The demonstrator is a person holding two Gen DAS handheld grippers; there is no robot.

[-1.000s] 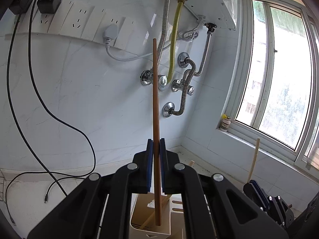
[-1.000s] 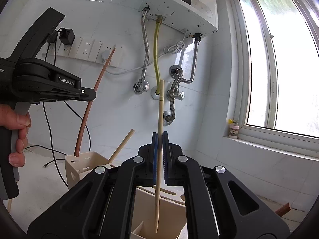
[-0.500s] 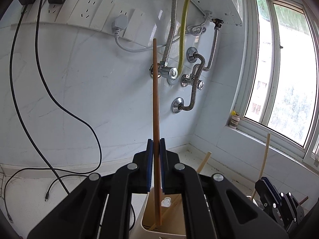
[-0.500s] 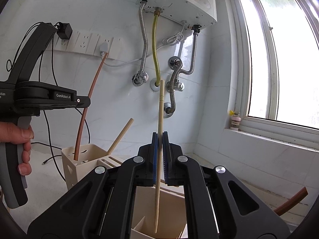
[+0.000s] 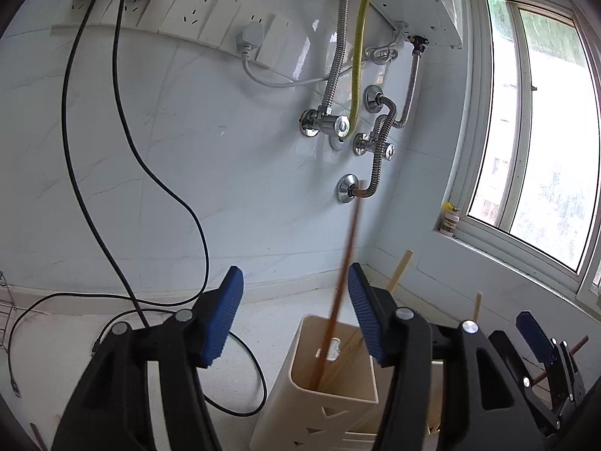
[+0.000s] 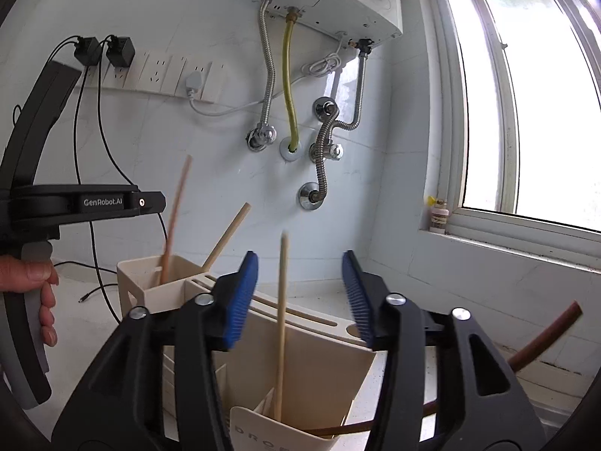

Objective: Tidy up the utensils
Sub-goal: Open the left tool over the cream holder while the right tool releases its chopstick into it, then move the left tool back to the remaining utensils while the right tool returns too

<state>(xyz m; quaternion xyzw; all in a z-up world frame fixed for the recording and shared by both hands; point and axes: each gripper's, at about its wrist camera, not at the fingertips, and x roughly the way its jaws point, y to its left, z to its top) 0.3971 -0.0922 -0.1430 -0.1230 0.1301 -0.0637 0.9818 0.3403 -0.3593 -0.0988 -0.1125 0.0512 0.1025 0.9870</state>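
The brown chopstick (image 5: 342,293) is motion-blurred; its tip is hidden inside the holder (image 5: 330,394). The pale chopstick (image 6: 281,323) blurs too. The holder's base is cut off below.

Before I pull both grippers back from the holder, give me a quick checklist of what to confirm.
1. Left gripper let go: ok, jaws opening, pads off the brown chopstick.
2. Brown chopstick in the holder: ok, lower end inside the compartment; blurred, so it may not have settled.
3. Right gripper let go: ok, jaws opening, pads clear of the pale chopstick.
4. Pale chopstick seated: ok, its lower end stands in the front compartment.
5. Withdrawal path clear: cannot tell, both sticks stand between the jaws.
6. Holder steady: cannot tell.
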